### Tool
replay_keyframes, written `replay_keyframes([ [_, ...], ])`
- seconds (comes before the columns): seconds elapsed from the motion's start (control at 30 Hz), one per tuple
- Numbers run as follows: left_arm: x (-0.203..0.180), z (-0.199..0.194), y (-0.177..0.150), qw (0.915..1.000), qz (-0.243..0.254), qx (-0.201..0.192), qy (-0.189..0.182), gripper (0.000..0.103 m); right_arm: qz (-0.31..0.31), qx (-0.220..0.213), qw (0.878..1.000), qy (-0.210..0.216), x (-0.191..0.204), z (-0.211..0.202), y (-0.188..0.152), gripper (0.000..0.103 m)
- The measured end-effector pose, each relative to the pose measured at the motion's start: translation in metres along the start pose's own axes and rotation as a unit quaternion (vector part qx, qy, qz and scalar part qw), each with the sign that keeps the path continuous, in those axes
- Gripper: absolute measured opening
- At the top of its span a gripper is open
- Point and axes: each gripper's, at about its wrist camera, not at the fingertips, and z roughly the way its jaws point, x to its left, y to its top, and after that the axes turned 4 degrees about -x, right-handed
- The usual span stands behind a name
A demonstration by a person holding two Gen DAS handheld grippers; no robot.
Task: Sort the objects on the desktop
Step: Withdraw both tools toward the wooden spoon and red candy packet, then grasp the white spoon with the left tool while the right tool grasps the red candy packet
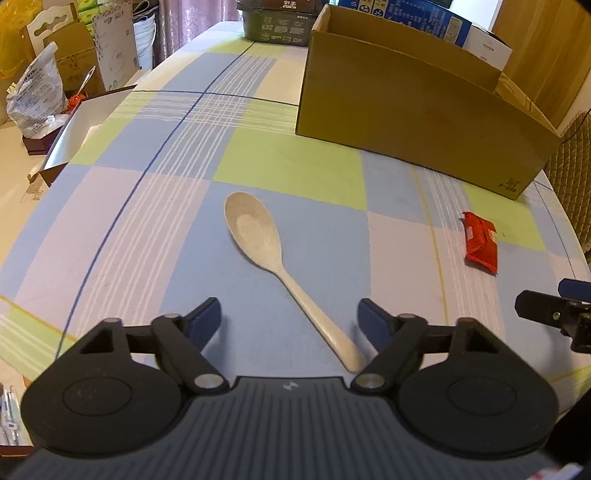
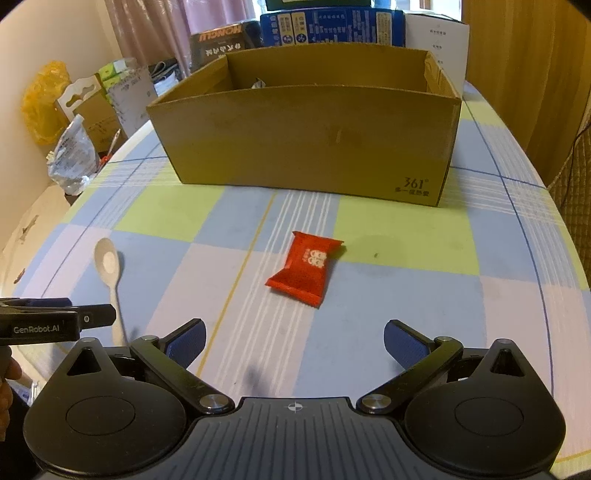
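Observation:
A beige spoon (image 1: 266, 254) lies bowl-up on the checked tablecloth, its handle end reaching between the fingers of my left gripper (image 1: 290, 319), which stands open just above the cloth. A red snack packet (image 2: 304, 267) lies flat ahead of my right gripper (image 2: 293, 345), which is open and holds nothing. The same packet (image 1: 480, 242) shows at the right in the left wrist view, and the spoon (image 2: 109, 269) at the left in the right wrist view. An open cardboard box (image 2: 310, 144) stands behind both items.
Printed boxes (image 2: 332, 26) are stacked behind the cardboard box. Off the table's left edge sit a white open box (image 1: 79, 129), a plastic bag (image 1: 35, 92) and cardboard packaging. A woven chair back (image 1: 570, 177) stands at the right edge.

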Motion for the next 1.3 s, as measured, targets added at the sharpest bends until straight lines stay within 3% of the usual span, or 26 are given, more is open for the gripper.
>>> replay_keyframes([
  [0.07,0.002,0.006,0.001,1.0,0.0,-0.002,0.003,0.073,-0.002,0.0,1.0,-0.002,-0.001,0.003,0.001,0.101],
  [0.23,0.004,0.016,0.004,1.0,-0.002,-0.006,0.005,0.043,-0.002,0.0,1.0,-0.006,-0.004,0.013,0.002,0.1],
  [0.37,0.003,0.018,0.008,0.9999,0.006,-0.01,-0.001,0.032,-0.001,-0.002,1.0,-0.007,-0.005,0.018,0.004,0.1],
  [0.5,-0.004,0.022,0.008,0.999,0.044,-0.011,0.0,0.012,-0.004,-0.004,1.0,-0.004,-0.004,0.022,0.007,0.094],
  [0.7,-0.014,0.026,0.007,0.9968,0.073,-0.011,-0.029,0.006,-0.005,-0.005,1.0,0.001,-0.005,0.028,0.008,0.082],
  [0.93,-0.042,0.033,0.006,0.9898,0.116,-0.016,-0.081,0.004,0.002,-0.009,1.0,-0.002,-0.009,0.041,0.011,0.075],
  [1.3,-0.052,0.042,0.014,0.9879,0.132,-0.024,-0.079,0.006,0.005,-0.019,1.0,-0.003,-0.003,0.07,0.025,0.052],
])
